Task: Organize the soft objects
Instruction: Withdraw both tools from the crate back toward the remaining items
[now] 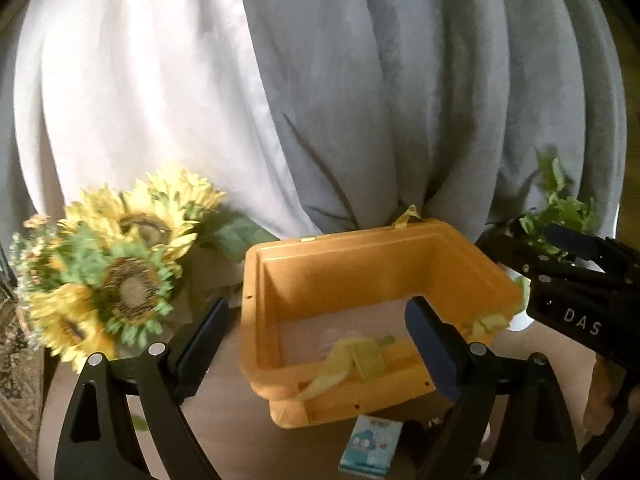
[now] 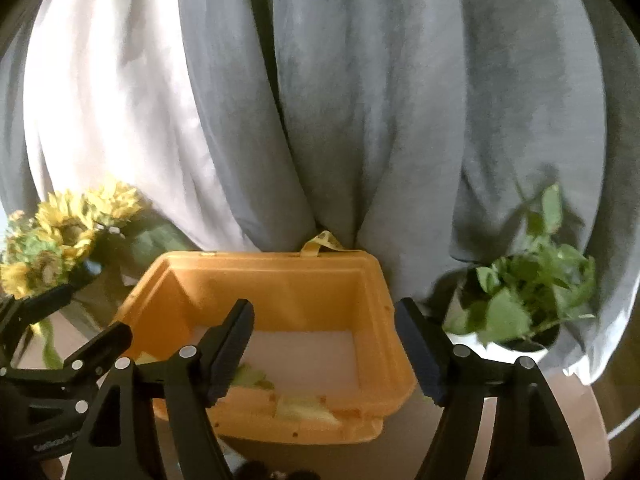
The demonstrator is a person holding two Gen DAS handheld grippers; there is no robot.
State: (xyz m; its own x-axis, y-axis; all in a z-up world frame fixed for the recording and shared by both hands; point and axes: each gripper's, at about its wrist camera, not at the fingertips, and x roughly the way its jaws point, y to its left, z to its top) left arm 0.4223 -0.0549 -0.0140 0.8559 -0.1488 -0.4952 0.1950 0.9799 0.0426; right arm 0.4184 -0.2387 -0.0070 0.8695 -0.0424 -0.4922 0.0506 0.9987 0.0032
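An orange plastic bin (image 1: 360, 252) stands on the table before grey and white curtains; it also shows in the right wrist view (image 2: 280, 276). A yellow-green soft cloth (image 1: 352, 360) lies over its near rim, seen too in the right wrist view (image 2: 304, 408). A pale pink soft item (image 1: 332, 338) lies on the bin floor. My left gripper (image 1: 316, 344) is open and empty, its fingers astride the bin's near left corner. My right gripper (image 2: 324, 348) is open and empty above the bin's near rim; its body shows at the right of the left wrist view (image 1: 568, 280).
A bunch of sunflowers (image 1: 116, 268) stands left of the bin, also in the right wrist view (image 2: 60, 232). A potted green plant (image 2: 528, 300) stands to the right. A small blue-and-white packet (image 1: 372, 448) lies on the table in front of the bin.
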